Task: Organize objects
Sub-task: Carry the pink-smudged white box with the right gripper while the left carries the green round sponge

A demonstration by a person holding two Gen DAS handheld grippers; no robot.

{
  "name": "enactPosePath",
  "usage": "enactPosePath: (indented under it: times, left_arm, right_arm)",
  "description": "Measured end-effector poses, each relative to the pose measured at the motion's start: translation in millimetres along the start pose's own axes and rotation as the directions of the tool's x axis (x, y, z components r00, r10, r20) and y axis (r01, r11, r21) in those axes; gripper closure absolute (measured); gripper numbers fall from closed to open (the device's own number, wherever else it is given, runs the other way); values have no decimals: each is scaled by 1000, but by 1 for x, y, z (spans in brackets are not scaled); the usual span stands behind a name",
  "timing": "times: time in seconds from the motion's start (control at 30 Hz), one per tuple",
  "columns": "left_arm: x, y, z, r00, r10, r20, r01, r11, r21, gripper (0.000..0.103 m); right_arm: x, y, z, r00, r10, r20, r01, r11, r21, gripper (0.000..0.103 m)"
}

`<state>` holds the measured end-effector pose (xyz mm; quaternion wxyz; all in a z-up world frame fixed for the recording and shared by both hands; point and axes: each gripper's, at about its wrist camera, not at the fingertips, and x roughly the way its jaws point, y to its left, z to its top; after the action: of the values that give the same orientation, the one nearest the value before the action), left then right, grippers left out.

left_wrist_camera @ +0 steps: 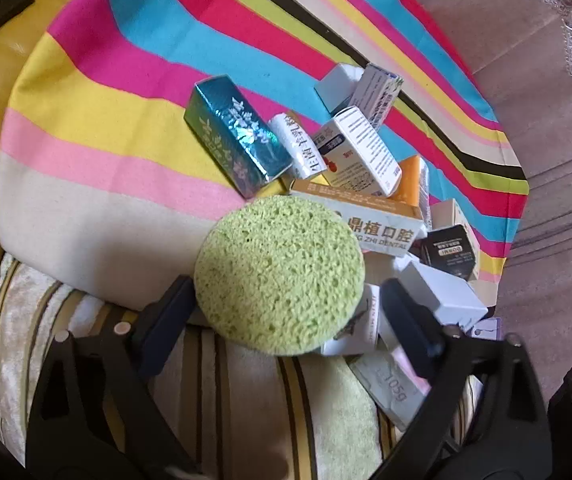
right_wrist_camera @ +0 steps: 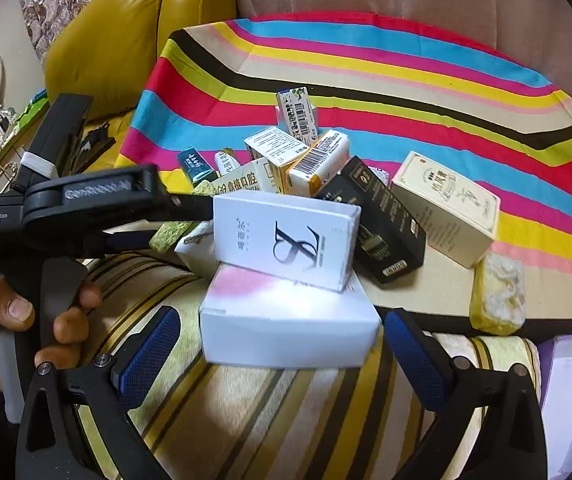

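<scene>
**Desk:** Left gripper [left_wrist_camera: 286,312] first: what has it got?

**Photographer:** One round green sponge [left_wrist_camera: 280,276], sitting between the spread fingers. The left pad [left_wrist_camera: 166,328] is at the sponge's edge; the right pad [left_wrist_camera: 409,328] stands apart from it, so whether it is truly pinched I cannot tell. A hand [right_wrist_camera: 26,320] holds that tool's grip, at nine o'clock in the right wrist view.

**Desk:** And the right gripper [right_wrist_camera: 282,356]?

**Photographer:** Jaws wide, nothing pressed. One white box with a pink blush [right_wrist_camera: 289,320] lies between the blue pads [right_wrist_camera: 146,360], clear of both. A second white box with a large black letter [right_wrist_camera: 286,236] rests on top of it, at twelve o'clock from the tool.

**Desk:** Further back?

**Photographer:** A heap of small cartons on one striped cloth [right_wrist_camera: 405,80]. Beyond the sponge, from eleven to one o'clock: one teal foil box [left_wrist_camera: 238,136], one long dental carton [left_wrist_camera: 369,220], one white medicine box [left_wrist_camera: 359,152]. In the right view, one black box [right_wrist_camera: 381,216] and one cream box [right_wrist_camera: 445,208] at one o'clock, and one yellow sponge block [right_wrist_camera: 497,292] at two o'clock. Smaller cartons behind are too tangled to count. The nearer tools hang over one striped plush cushion [right_wrist_camera: 246,420].
</scene>
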<state>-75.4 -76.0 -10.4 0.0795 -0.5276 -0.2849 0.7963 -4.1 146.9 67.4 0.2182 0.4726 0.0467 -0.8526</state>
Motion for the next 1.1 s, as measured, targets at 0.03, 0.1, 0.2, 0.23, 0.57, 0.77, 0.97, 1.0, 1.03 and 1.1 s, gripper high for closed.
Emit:
enactPosePath:
  times: [0.03, 0.1, 0.2, 0.23, 0.57, 0.77, 0.97, 1.0, 1.03, 1.1]
  left_arm:
    - [1, -1, 1, 1000, 2, -2, -2, 1000, -2, 15]
    - [2, -4, -1, 1000, 9, 2, -9, 1000, 3, 20]
    - [1, -7, -4, 1000, 19, 7, -19, 1000, 21, 21]
    - [-2, -4, -4, 1000, 21, 11, -21, 1000, 23, 21]
    - [-36, -19, -27, 982, 81, 173, -93, 994, 61, 21]
    - [-61, -46, -55, 950, 118, 291, -164, 977, 139, 21]
    - [-59, -93, -83, 945, 95, 314, -180, 951, 253, 21]
    - [-57, -102, -87, 947, 83, 312, -173, 946, 275, 21]
    - [-56, -107, -89, 949, 75, 308, -168, 943, 288, 21]
    - [-50, -127, -99, 958, 50, 282, -146, 932, 332, 21]
  right_arm:
    - [3, 1, 2, 1000, -3, -5, 3, 1000, -4, 0]
    - [7, 3, 5, 1000, -9, -11, 8, 1000, -13, 0]
    - [14, 4, 8, 999, -26, -21, 26, 1000, -15, 8]
    - [15, 4, 8, 999, -33, -21, 33, 999, -12, 12]
    - [-8, -2, -3, 999, 7, 36, -7, 1000, 21, 12]
    - [-36, -20, -21, 996, -18, 86, 13, 998, 54, 12]
    - [-66, -58, -43, 983, -131, 126, 112, 983, 148, 12]
    - [-69, -66, -46, 982, -145, 125, 124, 979, 163, 12]
    - [-73, -76, -48, 980, -161, 113, 139, 973, 184, 12]
    - [-80, -97, -52, 974, -207, 87, 185, 960, 211, 12]
